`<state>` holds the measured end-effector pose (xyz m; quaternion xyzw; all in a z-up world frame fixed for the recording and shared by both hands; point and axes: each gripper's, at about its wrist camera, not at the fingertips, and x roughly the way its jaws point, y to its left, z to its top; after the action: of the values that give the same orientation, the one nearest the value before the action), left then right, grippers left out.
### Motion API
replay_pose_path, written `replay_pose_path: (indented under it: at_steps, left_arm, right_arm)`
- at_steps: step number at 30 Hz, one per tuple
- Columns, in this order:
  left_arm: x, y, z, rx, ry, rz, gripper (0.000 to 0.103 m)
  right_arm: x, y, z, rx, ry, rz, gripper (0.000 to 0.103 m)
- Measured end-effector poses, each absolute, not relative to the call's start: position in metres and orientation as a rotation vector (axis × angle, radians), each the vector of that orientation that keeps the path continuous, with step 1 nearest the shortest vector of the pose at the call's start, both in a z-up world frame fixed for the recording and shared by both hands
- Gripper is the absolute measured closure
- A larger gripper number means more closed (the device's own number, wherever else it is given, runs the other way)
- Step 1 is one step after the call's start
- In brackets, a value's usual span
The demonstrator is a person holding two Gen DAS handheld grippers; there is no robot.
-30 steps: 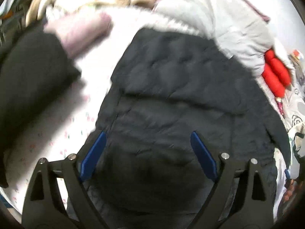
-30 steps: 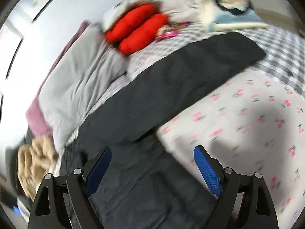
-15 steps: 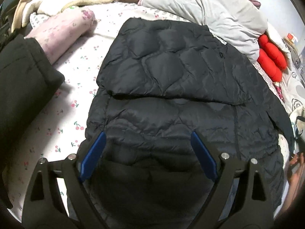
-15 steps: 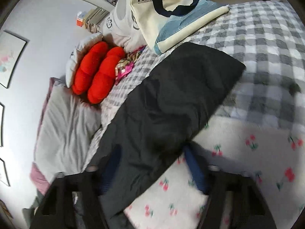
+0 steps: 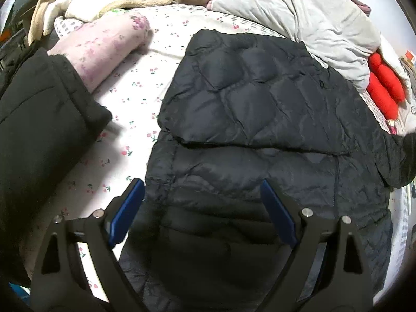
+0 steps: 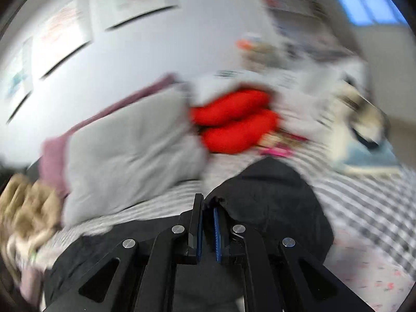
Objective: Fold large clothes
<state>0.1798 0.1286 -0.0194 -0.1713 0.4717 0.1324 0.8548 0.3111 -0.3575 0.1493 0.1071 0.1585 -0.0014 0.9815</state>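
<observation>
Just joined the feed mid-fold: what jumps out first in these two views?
The dark quilted jacket spread across the cherry-print sheet fills the left view, under the open left hand-held gripper. In the right view, the right hand-held gripper is shut on the jacket's sleeve, with the red cushion bright behind.

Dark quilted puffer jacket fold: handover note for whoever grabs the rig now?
Right gripper: shut on the sleeve of the dark quilted puffer jacket, lifting it.
Left gripper: open, over the jacket's near part, holding nothing.
Jacket lies spread on the cherry-print bedsheet; its far end already looks folded over.
Left: lay the sleeve across the body, do the other side, then fold the length.
</observation>
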Motion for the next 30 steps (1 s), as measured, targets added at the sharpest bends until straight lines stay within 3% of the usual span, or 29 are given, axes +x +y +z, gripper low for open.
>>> replay_pose_path:
  at_steps: [3,8,15,21,22,23,24,26,30]
  left_arm:
    - [0.178,0.135,-0.02,-0.397,0.996,0.277,0.013]
    - [0.179,0.143,-0.022,-0.423,1.0,0.291,0.013]
    - [0.183,0.146,-0.025,-0.454,1.015,0.272,0.013]
    - [0.183,0.15,-0.025,-0.476,1.012,0.265,0.013]
    - [0.183,0.15,-0.024,-0.478,1.008,0.268,0.013]
    - [0.182,0.151,-0.023,-0.476,1.003,0.272,0.013]
    - [0.182,0.15,-0.023,-0.47,1.001,0.277,0.013]
    - [0.182,0.15,-0.023,-0.463,1.004,0.279,0.013]
    - [0.184,0.146,-0.023,-0.438,1.005,0.271,0.013]
  right_arm:
    - [0.307,-0.246,0.138,-0.066,0.347,0.16,0.097]
    - [0.305,-0.107,0.063,-0.363,0.488,0.354,0.097]
    - [0.321,-0.055,-0.02,-0.538,0.69,0.39,0.094]
    - [0.324,-0.057,-0.012,-0.469,0.737,0.443,0.086]
    - [0.322,-0.057,-0.005,-0.45,0.719,0.458,0.084]
    - [0.317,-0.056,0.0,-0.428,0.708,0.472,0.072]
    - [0.314,-0.056,0.005,-0.393,0.7,0.49,0.046]
    - [0.311,-0.056,0.01,-0.331,0.691,0.534,0.026]
    - [0.302,-0.048,0.012,-0.328,0.734,0.595,0.026]
